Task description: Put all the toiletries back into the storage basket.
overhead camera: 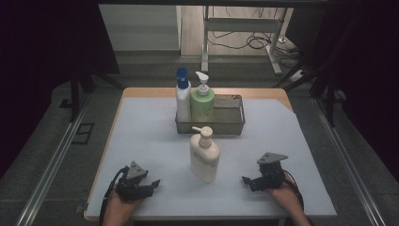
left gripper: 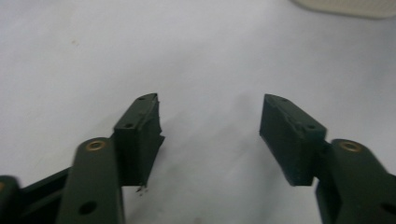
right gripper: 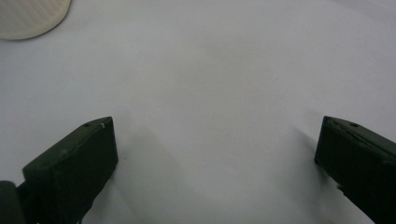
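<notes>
A cream pump bottle (overhead camera: 204, 155) stands upright in the middle of the white mat (overhead camera: 141, 136). Behind it a wire basket (overhead camera: 230, 125) holds a white bottle with a blue cap (overhead camera: 182, 96) and a green pump bottle (overhead camera: 203, 101), both upright at its left end. My left gripper (overhead camera: 153, 184) rests near the front left, open, pointing right toward the cream bottle. In the left gripper view the left gripper (left gripper: 210, 100) has only bare mat between its jaws. My right gripper (overhead camera: 246, 182) lies at the front right, pointing left. Its jaws stand wide open over bare mat in the right gripper view (right gripper: 217, 123).
The base of the cream bottle shows at the top right of the left gripper view (left gripper: 345, 5) and the top left of the right gripper view (right gripper: 28, 16). The right part of the basket has nothing in it. Metal rails (overhead camera: 51, 160) flank the table.
</notes>
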Motion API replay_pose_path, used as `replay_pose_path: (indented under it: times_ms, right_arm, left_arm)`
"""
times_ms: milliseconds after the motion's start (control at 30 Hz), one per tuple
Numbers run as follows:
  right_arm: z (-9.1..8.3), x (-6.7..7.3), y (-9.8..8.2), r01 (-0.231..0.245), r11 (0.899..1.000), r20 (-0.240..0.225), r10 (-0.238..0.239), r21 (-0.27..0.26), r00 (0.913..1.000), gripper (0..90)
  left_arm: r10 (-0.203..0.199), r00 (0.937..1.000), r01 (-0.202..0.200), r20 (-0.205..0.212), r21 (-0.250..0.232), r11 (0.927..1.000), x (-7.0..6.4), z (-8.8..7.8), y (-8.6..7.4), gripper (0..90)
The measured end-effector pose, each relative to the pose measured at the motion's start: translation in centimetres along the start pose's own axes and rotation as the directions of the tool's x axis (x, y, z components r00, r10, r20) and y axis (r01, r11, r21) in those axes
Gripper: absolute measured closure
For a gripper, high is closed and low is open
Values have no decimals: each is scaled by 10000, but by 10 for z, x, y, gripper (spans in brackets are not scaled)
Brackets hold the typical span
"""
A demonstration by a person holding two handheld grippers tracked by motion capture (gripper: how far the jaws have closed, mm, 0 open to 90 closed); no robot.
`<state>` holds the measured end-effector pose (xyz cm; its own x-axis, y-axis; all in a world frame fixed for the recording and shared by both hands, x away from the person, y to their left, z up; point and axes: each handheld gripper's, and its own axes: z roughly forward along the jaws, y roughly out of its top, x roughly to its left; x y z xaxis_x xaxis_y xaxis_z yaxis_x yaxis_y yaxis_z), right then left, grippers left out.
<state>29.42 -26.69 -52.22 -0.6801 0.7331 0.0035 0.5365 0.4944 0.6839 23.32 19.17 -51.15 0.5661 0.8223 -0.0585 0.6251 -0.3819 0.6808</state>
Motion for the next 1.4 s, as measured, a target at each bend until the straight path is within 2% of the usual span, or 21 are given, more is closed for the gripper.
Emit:
replay_pose_path:
  times_ms: [200, 400, 633, 900, 1200, 1400]
  right_arm:
    - [0, 0, 2, 14, 9999, -42, -13, 143, 10000, 0]
    - [-2, 2, 3, 82, 9998, -123, -80, 173, 9999, 0]
    - [-6, 8, 8, 272, 9996, -293, -271, 32, 9992, 0]
    - [-15, 15, 19, 295, 9992, -788, -314, -254, 9964, 0]
    - [-21, 29, 36, 777, 9948, -1285, -858, -666, 9880, 0]
    - [-21, 38, 49, 917, 9923, -1569, -1039, -830, 9821, 0]
  left_arm:
    - [-197, 9989, 203, -415, 129, 9997, 4, 5, -5, 197]
    - [-211, 9989, 213, -416, 27, 9998, 4, 7, -8, 128]
    - [-112, 9988, 109, -476, -65, 9999, 3, 7, -10, 121]
    - [-125, 9987, 120, -502, -103, 9999, 3, 7, -10, 121]
    - [-118, 9986, 113, -507, -105, 9999, 3, 7, -10, 122]
    - [-108, 9987, 102, -505, -109, 9999, 3, 7, -10, 122]
